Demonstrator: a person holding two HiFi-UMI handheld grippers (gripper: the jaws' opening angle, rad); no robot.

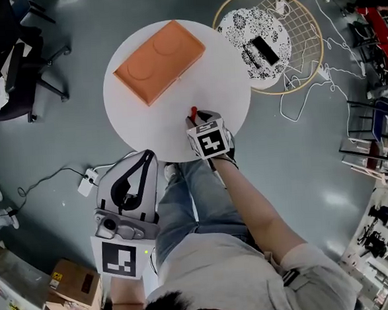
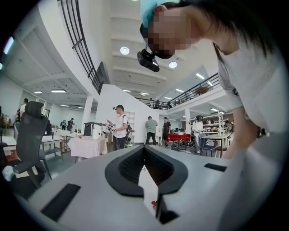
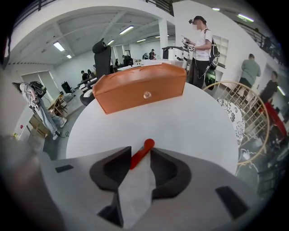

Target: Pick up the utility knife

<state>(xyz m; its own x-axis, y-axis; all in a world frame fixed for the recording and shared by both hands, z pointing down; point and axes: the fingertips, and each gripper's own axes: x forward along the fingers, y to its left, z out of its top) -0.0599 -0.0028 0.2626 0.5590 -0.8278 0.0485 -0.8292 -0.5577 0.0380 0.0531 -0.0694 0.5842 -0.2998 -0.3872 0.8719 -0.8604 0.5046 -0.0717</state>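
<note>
The red utility knife (image 1: 193, 111) lies on the round white table (image 1: 139, 125) near its front edge. In the right gripper view the red utility knife (image 3: 147, 144) runs between my jaws, close to the left one, with its rounded end poking out past the tips. My right gripper (image 1: 195, 120) points steeply down at it and stands open (image 3: 141, 152); bare table shows in the gap. My left gripper (image 1: 148, 155) hangs off the table at the lower left, pointing level into the room (image 2: 144, 149), its tips together and holding nothing.
An orange box (image 1: 159, 60) lies at the back of the table (image 3: 194, 122), also seen as the orange box (image 3: 140, 85). On the floor are a round wire-rimmed patterned stand (image 1: 269, 43), an office chair (image 1: 16, 71), a power strip (image 1: 88, 181) and cardboard boxes (image 1: 70, 285).
</note>
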